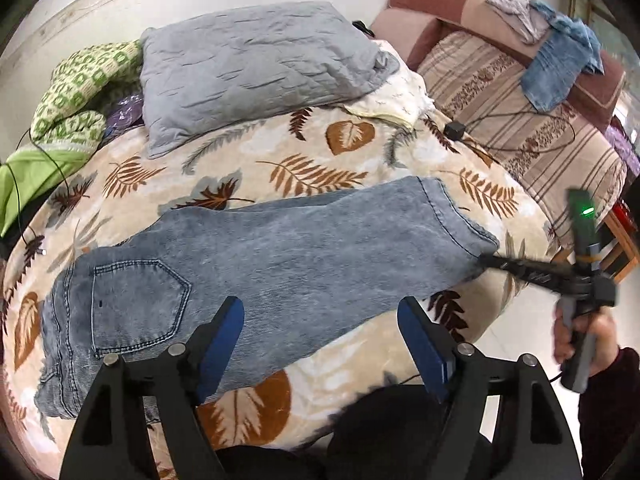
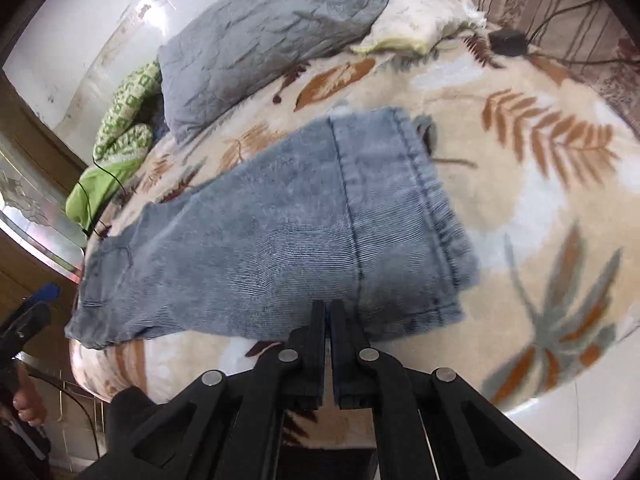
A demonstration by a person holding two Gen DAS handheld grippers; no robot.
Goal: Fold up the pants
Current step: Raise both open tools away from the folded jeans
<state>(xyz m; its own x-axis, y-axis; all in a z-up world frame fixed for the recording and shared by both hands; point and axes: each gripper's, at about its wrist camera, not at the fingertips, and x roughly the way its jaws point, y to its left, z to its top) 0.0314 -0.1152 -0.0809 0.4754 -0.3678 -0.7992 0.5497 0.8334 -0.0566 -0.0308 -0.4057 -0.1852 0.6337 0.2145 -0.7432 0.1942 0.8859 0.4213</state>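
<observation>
Faded blue denim pants lie flat on the leaf-print blanket, long axis running from the waistband, nearer the green quilt, to the hems. The right gripper pinches the hem's near edge, fingers almost together. The left gripper hovers over the thigh, fingers spread wide.

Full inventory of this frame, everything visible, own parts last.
jeans: 1, faded blue, flat on blanket, folded lengthwise
blanket: 1, beige leaf print, covers bed
pillow: 1, grey, far side
green knit: 1, green-white, far left
sofa: 1, striped brown, beyond bed
black adapter: 1, with cable, blanket edge
left tool: open, above jeans
right tool: fingers nearly closed, at jeans' near edge by the hem
right hand: 1, on handle
</observation>
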